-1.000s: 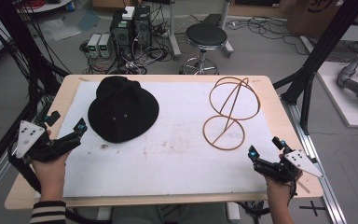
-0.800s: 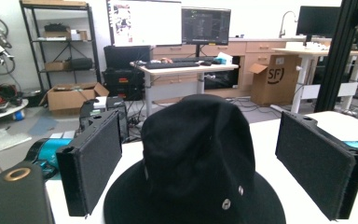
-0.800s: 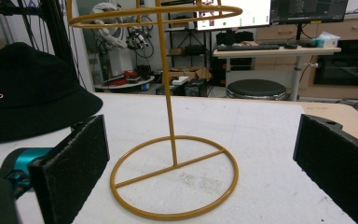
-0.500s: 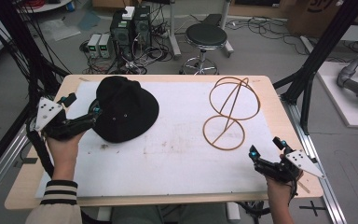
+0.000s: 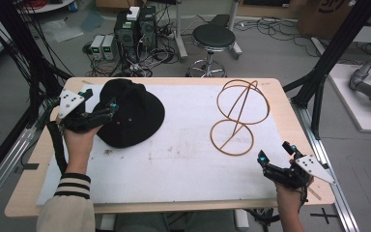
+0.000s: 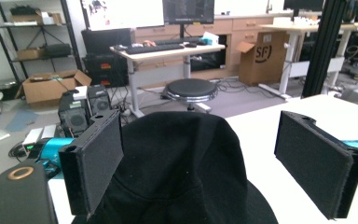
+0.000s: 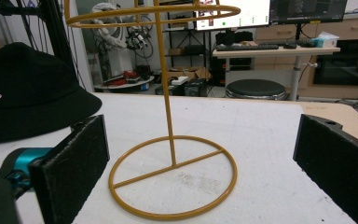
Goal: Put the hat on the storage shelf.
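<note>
Hat looked soft, light, floppy; brim best hold. Left gripper gaped astride crown; right gripper idle, released.

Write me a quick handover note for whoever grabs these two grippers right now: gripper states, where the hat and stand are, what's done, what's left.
Left gripper: open, jaws straddling the crown of the black hat, not yet closed on it.
Right gripper: open, holding nothing, low at the table's near right, facing the wire stand.
Hat lies on the white mat, far left. Stand is upright, far right, bare.
Done: approach to the hat.
Left: probably grip the hat, lift it and set it on the stand's top ring.
</note>
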